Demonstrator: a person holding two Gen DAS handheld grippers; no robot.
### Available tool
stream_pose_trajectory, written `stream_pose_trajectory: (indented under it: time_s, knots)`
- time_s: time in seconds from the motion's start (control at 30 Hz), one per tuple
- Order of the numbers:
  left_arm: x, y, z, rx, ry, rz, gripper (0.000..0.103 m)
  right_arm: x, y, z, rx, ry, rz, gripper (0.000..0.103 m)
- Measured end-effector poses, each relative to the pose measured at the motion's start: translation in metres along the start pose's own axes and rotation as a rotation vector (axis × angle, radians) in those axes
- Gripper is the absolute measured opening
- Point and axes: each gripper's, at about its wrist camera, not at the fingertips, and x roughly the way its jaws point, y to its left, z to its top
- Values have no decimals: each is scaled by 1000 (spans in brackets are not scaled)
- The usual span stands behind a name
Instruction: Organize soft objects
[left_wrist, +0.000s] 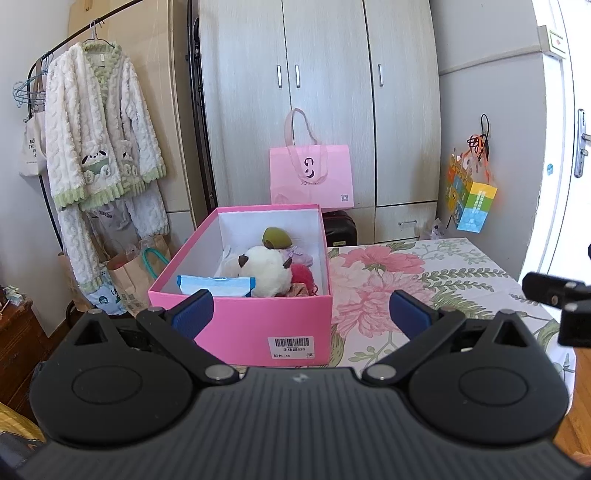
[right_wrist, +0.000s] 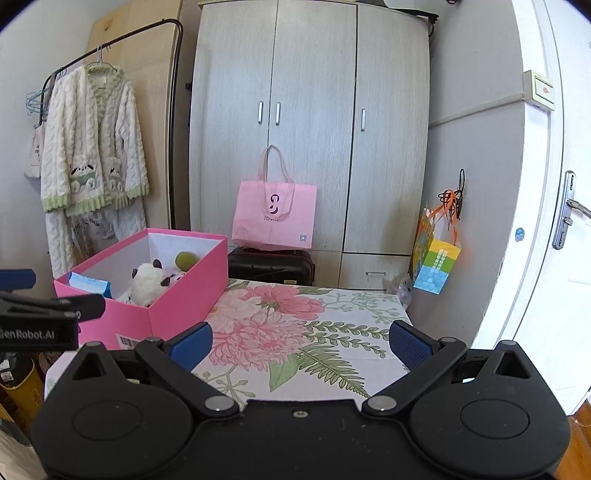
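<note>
Left gripper (left_wrist: 301, 314): jaws spread wide, nothing between the blue pads (left_wrist: 194, 312); it hangs just in front of the near wall of the pink box (left_wrist: 258, 317).
Right gripper (right_wrist: 301, 341): jaws spread wide and empty, above the floral tablecloth (right_wrist: 314, 332); its black tip also shows at the right edge of the left wrist view.
Pink box: open, no lid on it, white inside, standing on the left part of the table; barcode label (left_wrist: 293, 347) on the near wall.
Box contents: white plush toy (left_wrist: 266, 271) with dark ears in the middle; blue-and-white packet (left_wrist: 218, 284) against the near left side; green round toy (left_wrist: 277, 238) toward the back; red soft item (left_wrist: 303, 275) and a lilac piece (left_wrist: 295, 254) to the right of the plush. All lie inside the walls.
Tablecloth: bare to the right of the box.
Behind table: black suitcase (right_wrist: 271, 266) with a pink tote bag (right_wrist: 275, 218) on it, against a pale wardrobe (right_wrist: 314, 129).
Left side: fleece robe (right_wrist: 92, 147) on a clothes rail (right_wrist: 110, 46).
Right side: coloured gift bag (right_wrist: 436, 262) hanging on the wall, beside a white door (right_wrist: 535, 258).
</note>
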Motion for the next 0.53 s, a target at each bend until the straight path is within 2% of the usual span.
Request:
stream_pose_trajectory:
  time_s: [0.53]
  knots:
    - [1,6,-1,-24,31,-3,103,6,-2,-2,22,36,-6,103]
